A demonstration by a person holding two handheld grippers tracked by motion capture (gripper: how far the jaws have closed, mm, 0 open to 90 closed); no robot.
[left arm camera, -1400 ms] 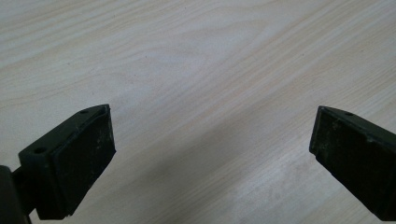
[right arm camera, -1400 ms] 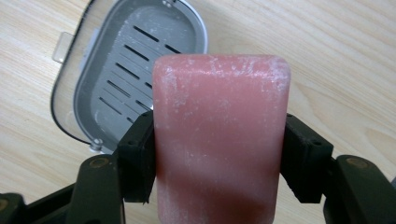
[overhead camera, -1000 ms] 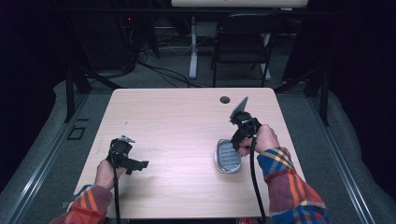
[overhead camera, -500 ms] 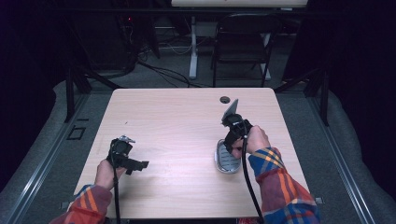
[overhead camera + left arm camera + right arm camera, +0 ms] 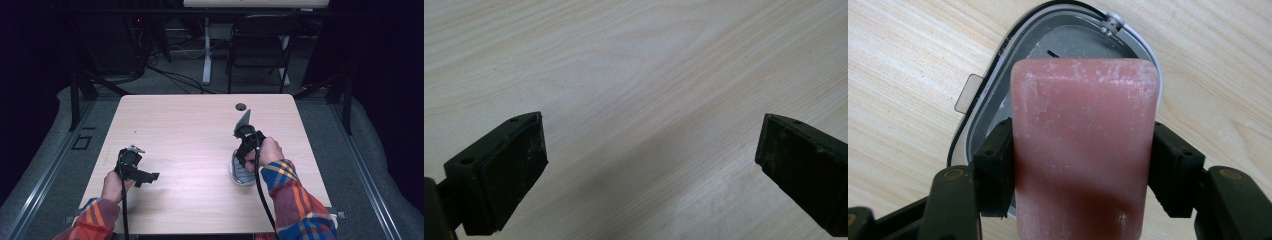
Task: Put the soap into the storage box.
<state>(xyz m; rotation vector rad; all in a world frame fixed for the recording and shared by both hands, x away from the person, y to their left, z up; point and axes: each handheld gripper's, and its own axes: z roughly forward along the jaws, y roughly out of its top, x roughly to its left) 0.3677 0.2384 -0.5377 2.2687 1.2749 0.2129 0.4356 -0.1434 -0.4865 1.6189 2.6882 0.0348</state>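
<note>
High view: the right gripper (image 5: 243, 150) hovers over a grey oval dish (image 5: 241, 175) near the table's (image 5: 190, 125) right edge.

Left gripper view: the left gripper (image 5: 649, 165) gapes wide above bare wood.

Right gripper view: both jaws clamp a pink, white-dusted, round-cornered soap bar (image 5: 1082, 145) just above the white-rimmed dish (image 5: 998, 85).

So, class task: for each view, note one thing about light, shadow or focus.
High view: the table is lit, the room around it dark. Left gripper view: a soft shadow lies on the wood between the left gripper jaws. Right gripper view: the pink bar is shadowed at its near end, the dish sharp.
</note>
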